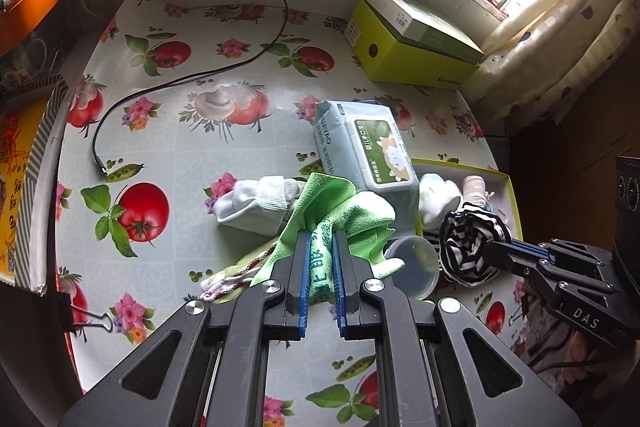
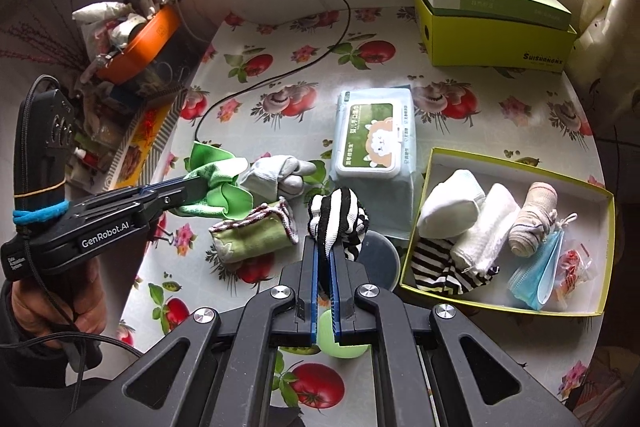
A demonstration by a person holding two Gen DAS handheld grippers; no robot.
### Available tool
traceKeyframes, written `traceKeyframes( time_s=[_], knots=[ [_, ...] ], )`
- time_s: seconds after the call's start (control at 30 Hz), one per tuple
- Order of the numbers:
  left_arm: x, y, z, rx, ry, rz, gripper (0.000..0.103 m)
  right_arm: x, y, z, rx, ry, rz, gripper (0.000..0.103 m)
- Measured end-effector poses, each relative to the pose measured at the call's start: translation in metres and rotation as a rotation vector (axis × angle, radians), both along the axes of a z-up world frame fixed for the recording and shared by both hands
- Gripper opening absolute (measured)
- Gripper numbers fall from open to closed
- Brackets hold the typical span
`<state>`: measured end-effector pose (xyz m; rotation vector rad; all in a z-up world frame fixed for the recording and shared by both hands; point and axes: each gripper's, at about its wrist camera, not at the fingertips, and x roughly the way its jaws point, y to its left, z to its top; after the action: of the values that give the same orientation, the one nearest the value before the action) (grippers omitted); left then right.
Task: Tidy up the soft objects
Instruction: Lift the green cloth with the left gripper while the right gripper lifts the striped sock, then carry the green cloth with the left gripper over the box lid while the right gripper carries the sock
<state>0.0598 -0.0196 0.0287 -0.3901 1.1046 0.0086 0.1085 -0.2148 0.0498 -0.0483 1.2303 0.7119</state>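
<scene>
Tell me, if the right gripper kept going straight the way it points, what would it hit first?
Probably the wipes pack. The right gripper, shut on a striped sock, aims at the pack's near edge; depth is unclear, so it might reach the table first.

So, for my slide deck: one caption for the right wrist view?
Right tool grips a striped sock beside the sorting box.

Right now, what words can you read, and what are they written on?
"GenRobot.AI": left gripper.
"DAS": right gripper.
"SUISHANGNX", roughly: yellow box.
"UANAO", partly cut off: wipes pack.
Chinese print on the wipes pack lid and green cloth: too small or creased to read.
</scene>
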Motion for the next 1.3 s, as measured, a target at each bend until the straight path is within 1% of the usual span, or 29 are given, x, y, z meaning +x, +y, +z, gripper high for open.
traceKeyframes(
  time_s=[0.37, 0.57, 0.83, 1.0, 1.3],
  knots=[
    [0.029, -0.048, 0.003, 0.003, 0.009, -0.108, 0.010, 0.018, -0.050, -0.009, 0.008, 0.018, -0.110, 0.005],
    [0.046, -0.075, -0.001, -0.001, 0.021, -0.169, 0.010, 0.027, -0.076, -0.014, 0.007, 0.025, -0.163, 0.005],
    [0.072, -0.116, -0.006, 0.000, 0.040, -0.262, 0.010, 0.041, -0.122, -0.030, -0.003, 0.049, -0.267, 0.005],
    [0.088, -0.143, -0.010, 0.012, 0.050, -0.325, 0.010, 0.054, -0.157, -0.041, -0.018, 0.058, -0.350, 0.005],
    [0.115, -0.183, -0.016, 0.026, 0.063, -0.410, 0.010, 0.078, -0.216, -0.061, -0.091, 0.057, -0.479, 0.005]
  ],
)
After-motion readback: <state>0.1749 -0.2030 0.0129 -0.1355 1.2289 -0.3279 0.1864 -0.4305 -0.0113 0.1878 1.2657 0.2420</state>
